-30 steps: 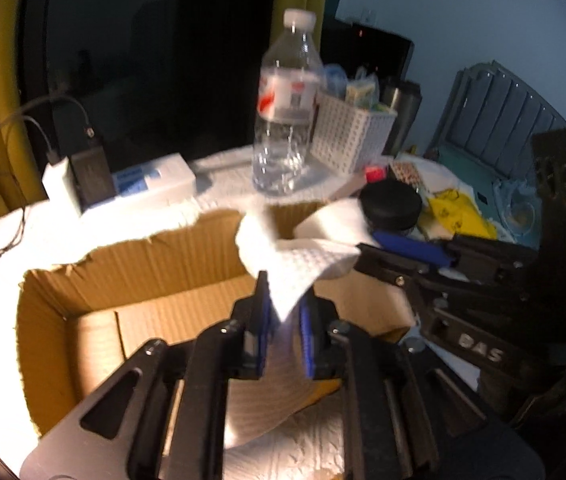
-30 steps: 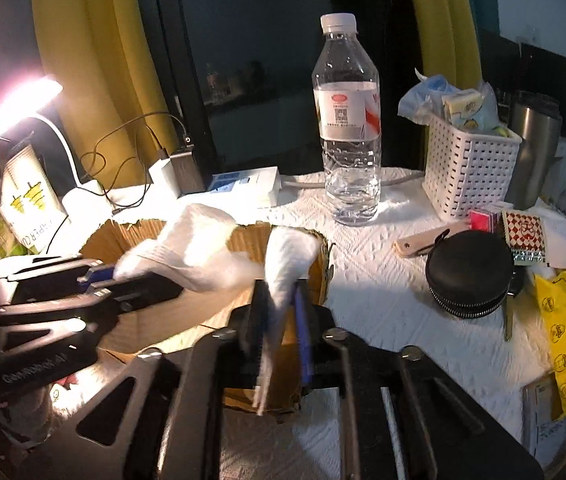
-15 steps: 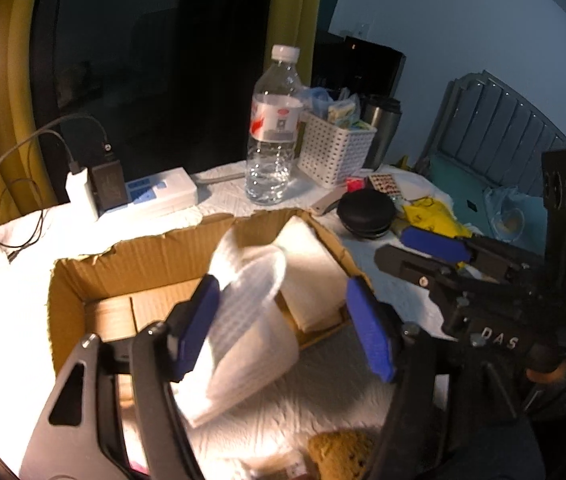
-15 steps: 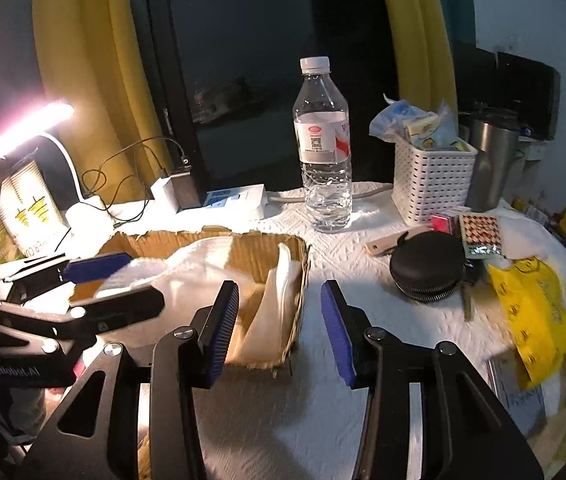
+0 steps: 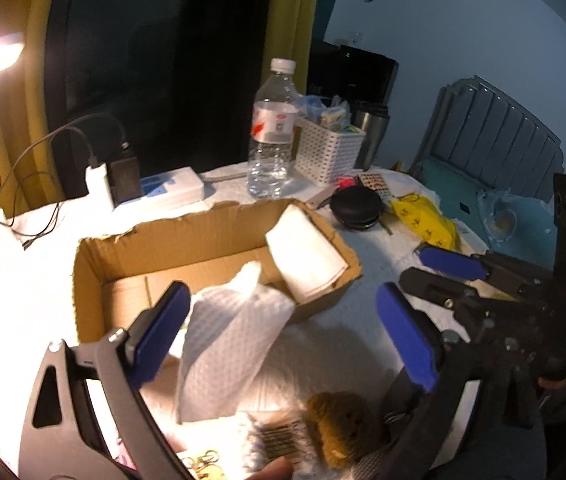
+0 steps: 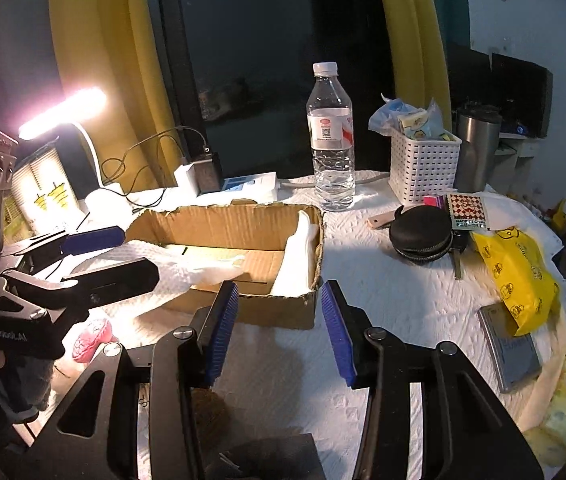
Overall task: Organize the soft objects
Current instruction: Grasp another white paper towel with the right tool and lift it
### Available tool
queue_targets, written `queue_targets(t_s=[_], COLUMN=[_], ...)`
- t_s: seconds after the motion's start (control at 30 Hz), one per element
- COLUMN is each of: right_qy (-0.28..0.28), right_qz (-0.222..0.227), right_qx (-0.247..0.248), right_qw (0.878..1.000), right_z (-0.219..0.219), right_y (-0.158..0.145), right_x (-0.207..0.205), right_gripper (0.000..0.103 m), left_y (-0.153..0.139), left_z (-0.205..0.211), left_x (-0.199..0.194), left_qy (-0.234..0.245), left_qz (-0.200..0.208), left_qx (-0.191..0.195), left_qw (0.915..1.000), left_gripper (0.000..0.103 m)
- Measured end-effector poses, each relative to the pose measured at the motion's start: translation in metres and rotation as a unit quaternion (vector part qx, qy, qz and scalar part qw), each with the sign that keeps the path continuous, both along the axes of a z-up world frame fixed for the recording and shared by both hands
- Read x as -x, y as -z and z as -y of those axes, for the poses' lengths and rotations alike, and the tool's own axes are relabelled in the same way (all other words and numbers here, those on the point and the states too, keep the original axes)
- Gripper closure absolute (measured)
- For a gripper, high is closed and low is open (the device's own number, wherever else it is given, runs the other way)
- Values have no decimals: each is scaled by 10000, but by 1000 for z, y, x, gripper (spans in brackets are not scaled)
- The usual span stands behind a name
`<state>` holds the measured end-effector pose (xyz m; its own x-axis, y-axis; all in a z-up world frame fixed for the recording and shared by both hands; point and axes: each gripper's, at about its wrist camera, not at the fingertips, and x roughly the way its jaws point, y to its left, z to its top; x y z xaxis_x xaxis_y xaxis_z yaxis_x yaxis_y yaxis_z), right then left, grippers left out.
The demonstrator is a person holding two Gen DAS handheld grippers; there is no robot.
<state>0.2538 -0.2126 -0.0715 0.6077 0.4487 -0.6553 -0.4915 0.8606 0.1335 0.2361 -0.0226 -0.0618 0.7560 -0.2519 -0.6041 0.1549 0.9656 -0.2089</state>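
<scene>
An open cardboard box (image 5: pixel 95 264) (image 6: pixel 223 220) stands on the white-covered table. A folded white cloth (image 5: pixel 307 248) (image 6: pixel 297 256) leans against its right inner wall. A second white textured cloth (image 5: pixel 231 336) (image 6: pixel 179 268) drapes over the box's near left edge, half in, half out. My left gripper (image 5: pixel 283 336) is open and empty just in front of that cloth; it also shows in the right wrist view (image 6: pixel 107 256). My right gripper (image 6: pixel 279 332) is open and empty in front of the box; it also shows in the left wrist view (image 5: pixel 443 268).
A water bottle (image 6: pixel 331 140), a white basket (image 6: pixel 423 168), a steel tumbler (image 6: pixel 477 148), a black round case (image 6: pixel 423 234) and a yellow bag (image 6: pixel 515 272) stand behind and right of the box. A brown sponge (image 5: pixel 343 424) lies near me. A pink object (image 6: pixel 91 340) lies left.
Both grippers let go of their white cloths, opened and drew back from the box. One cloth now leans inside the box, the other hangs over its near edge.
</scene>
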Motion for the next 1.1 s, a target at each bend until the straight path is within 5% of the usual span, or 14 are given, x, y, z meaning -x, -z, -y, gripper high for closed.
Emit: queue_targets(t_s=[0.2,0.27,1.1], right_qy=[-337,-550,-2089], right_qz=[-95,-158,-1164], right_qx=[-36,-32,-170], right_qw=[9994,9984,9708], right_z=[-22,-37,-188], right_y=[5,9,45], right_x=[-4,-7,-50], right_gripper=[55,46,40], left_y=[7,11,47], left_z=[-29,-39,-115], left_x=[3,4,28], left_qy=[-185,-193,115], left_qz=[-66,-68,-101], left_qx=[208,272,699], left_qw=[9996,9994,9974], left_gripper=[8,8,8])
